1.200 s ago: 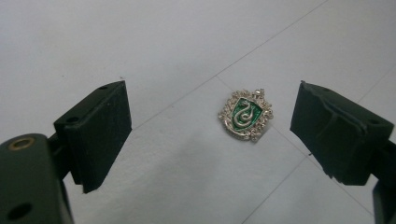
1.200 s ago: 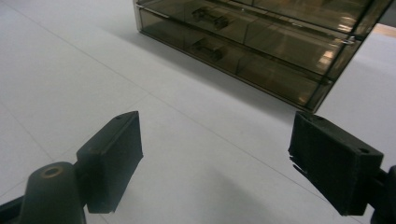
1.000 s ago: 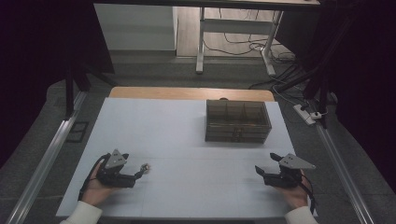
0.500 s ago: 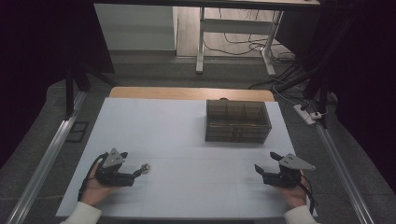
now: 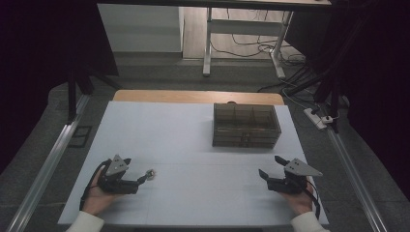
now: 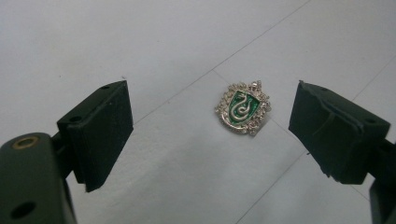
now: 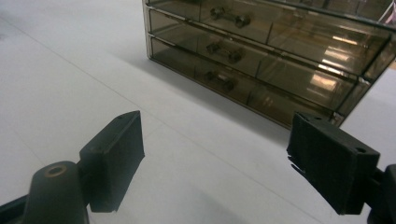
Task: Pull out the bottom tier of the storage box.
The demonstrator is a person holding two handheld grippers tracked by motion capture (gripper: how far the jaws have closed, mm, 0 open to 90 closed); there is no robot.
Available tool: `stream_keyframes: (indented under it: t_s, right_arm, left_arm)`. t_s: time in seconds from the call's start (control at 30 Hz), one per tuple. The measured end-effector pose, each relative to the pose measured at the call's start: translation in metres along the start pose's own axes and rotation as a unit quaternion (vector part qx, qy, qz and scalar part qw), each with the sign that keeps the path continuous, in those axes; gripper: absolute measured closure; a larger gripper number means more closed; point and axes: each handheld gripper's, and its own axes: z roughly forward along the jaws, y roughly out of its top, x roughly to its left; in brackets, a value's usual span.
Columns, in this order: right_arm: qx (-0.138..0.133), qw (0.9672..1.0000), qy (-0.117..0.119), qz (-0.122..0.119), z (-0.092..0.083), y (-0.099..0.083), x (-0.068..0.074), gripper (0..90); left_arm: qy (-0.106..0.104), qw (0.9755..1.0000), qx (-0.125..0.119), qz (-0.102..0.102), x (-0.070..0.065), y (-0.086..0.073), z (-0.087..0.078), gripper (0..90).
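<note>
The left gripper [image 6: 212, 135] rests low on the white table [image 5: 193, 140] at its near-left part, its two black jaws spread wide and holding nothing. Between and just beyond them lies a small badge [image 6: 243, 107], a silver crest with a green shield and a curled snake, flat on the surface and touching neither jaw; in the high view the badge [image 5: 150, 174] sits just right of the jaw tips. Because it is thin and lies flat, the likely trouble is that the jaws close above it, or push it along the smooth table rather than catch its edges; a slanted squeeze could also flip it or flick it away. The right gripper [image 5: 269, 170] rests at the near-right, jaws likewise wide apart and empty, aimed toward a smoky, see-through drawer box [image 7: 266, 51] with three tiers of closed drawers and small handles. That box [image 5: 246, 124] stands at the far right of the table, well apart from both grippers. Open white surface lies all around the badge and between the two hands, so there is plenty of room to move. The near edge lies just behind the hands, and the left edge is close beside the left hand.
</note>
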Motion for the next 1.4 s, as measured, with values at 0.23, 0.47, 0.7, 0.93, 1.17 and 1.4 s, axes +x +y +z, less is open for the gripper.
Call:
stream_keyframes:
  t_s: [0.23, 0.47, 0.7, 0.93, 1.17, 1.4]
  right_arm:
    - [0.007, 0.9998, 0.009, -0.018, 0.006, 0.004, 0.011, 18.6]
    - [0.008, 0.9994, 0.01, -0.033, 0.007, 0.006, 0.019, 18.9]
    - [0.006, 0.9984, 0.01, -0.055, 0.009, 0.008, 0.026, 19.4]
    - [0.01, 0.9971, 0.005, -0.076, 0.011, 0.008, 0.029, 20.6]
    - [0.019, 0.9934, -0.006, -0.113, 0.012, 0.006, 0.032, 21.6]
    - [0.022, 0.9888, -0.016, -0.147, 0.013, 0.004, 0.037, 23.0]
  left_arm:
    - [0.001, 1.0, 0.002, -0.001, 0.002, -0.001, 0.0, 13.2]
    - [0.002, 1.0, 0.0, -0.004, 0.003, -0.002, 0.0, 13.2]
    - [0.002, 1.0, 0.002, -0.009, 0.006, 0.001, 0.003, 13.3]
    - [-0.001, 0.9999, 0.002, -0.011, 0.007, 0.0, 0.003, 13.8]
    - [0.0, 0.9999, 0.0, -0.01, 0.007, 0.0, 0.002, 13.8]
    - [0.0, 1.0, 0.003, -0.008, 0.006, 0.001, 0.004, 13.8]
